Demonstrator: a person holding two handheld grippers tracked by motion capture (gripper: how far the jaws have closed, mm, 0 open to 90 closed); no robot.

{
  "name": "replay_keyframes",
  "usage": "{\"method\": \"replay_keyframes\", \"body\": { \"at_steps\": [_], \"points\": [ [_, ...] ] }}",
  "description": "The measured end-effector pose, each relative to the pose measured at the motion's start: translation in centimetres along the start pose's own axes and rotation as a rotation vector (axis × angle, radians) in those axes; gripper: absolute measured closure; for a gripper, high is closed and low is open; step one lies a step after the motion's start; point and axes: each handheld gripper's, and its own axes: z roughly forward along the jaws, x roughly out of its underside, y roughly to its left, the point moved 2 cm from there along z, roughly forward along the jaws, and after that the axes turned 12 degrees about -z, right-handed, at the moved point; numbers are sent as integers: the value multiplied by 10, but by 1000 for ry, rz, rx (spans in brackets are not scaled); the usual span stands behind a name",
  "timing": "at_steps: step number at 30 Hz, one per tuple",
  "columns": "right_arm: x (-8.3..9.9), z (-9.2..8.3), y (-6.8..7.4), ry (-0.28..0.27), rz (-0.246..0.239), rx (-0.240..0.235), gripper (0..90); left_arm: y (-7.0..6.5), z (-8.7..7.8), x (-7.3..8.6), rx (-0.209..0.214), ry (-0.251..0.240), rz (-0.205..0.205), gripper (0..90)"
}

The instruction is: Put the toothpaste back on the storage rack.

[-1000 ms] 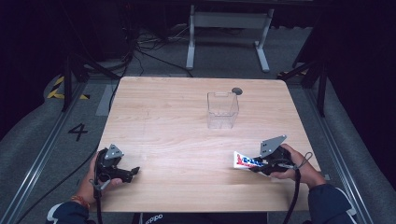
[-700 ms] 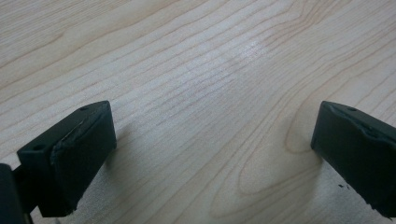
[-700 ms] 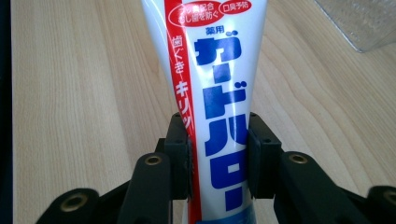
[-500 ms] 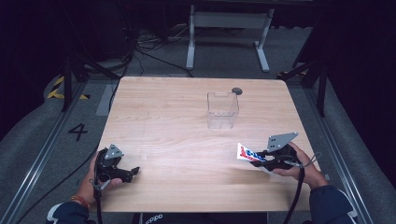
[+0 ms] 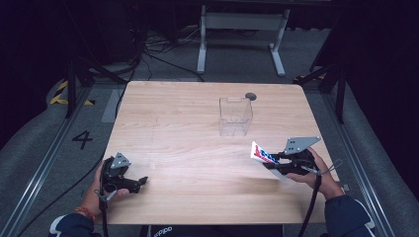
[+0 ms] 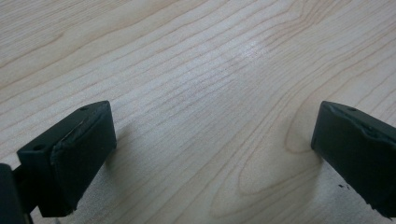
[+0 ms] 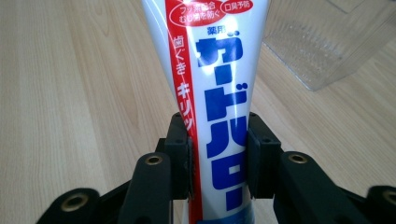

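Pale wooden table (image 5: 197,128) in a dark room, cables and a metal stand on the floor beyond; contents as follows.

Item one: toothpaste tube (image 5: 262,155), white with blue and red lettering, at about four o'clock on the table, lifted clear of the wood; long axis runs out from the jaws toward ten o'clock, its free end tilted upward and aimed roughly at the container; in the right gripper view the tube (image 7: 215,93) stands straight up the frame.

Item two: right gripper (image 5: 274,163), jaws clamped on the tube's sides, pads pressing the print.

Item three: clear plastic container (image 5: 235,116), upright, open top, at about one o'clock from centre, near the tube but apart from it.

Item four: left gripper (image 5: 140,182), at seven o'clock, jaws wide apart with nothing between them, resting low over bare wood.

Step in hand, by judgement: tube picked up, carry begun. Next move likely calls for raising the tube above the container's rim, then tipping it near vertical before letting go.
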Motion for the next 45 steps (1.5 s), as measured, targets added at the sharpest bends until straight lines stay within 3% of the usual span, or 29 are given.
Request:
{"method": "replay_keyframes", "body": {
  "at_steps": [22,45],
  "points": [
    [-28,-3,-14,-93,12,80,677,0,0,0,0,0,-1,4],
    [-71,-16,-38,-208,-7,143,675,0,0,0,0,0,0,4]
  ]
}}
